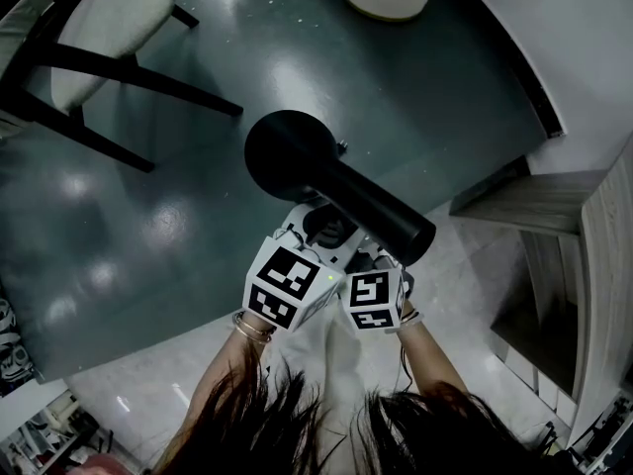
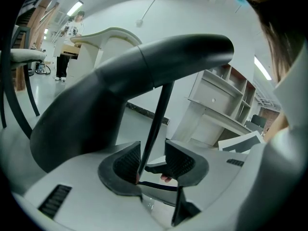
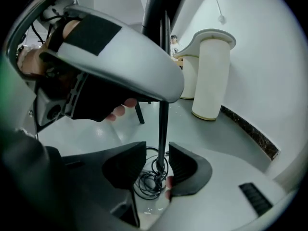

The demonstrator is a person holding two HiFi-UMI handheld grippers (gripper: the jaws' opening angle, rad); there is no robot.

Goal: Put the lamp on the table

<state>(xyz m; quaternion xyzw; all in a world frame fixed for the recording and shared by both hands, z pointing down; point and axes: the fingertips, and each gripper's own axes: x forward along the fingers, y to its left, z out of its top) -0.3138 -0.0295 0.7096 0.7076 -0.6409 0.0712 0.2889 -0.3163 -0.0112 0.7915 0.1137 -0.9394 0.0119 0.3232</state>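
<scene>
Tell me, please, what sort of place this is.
Probably a showroom or office lobby, though that is a guess: a glossy grey floor, a white curved counter and white shelving.

hidden: stem of lamp (image 1: 336,191) — under its shade, head view | cut off: chair (image 1: 99,28) — top-left edge

The lamp (image 1: 346,191) is all black, shade and thin pole. The left hand-held gripper (image 2: 153,160) and the right hand-held gripper (image 3: 156,167) have pale grey bodies with dark ribbed pads. Their cubes (image 1: 287,285) bear black-and-white square markers. At 10 o'clock the chair (image 1: 109,18) has a white seat on black legs. The floor (image 1: 198,216) is glossy dark grey.
</scene>
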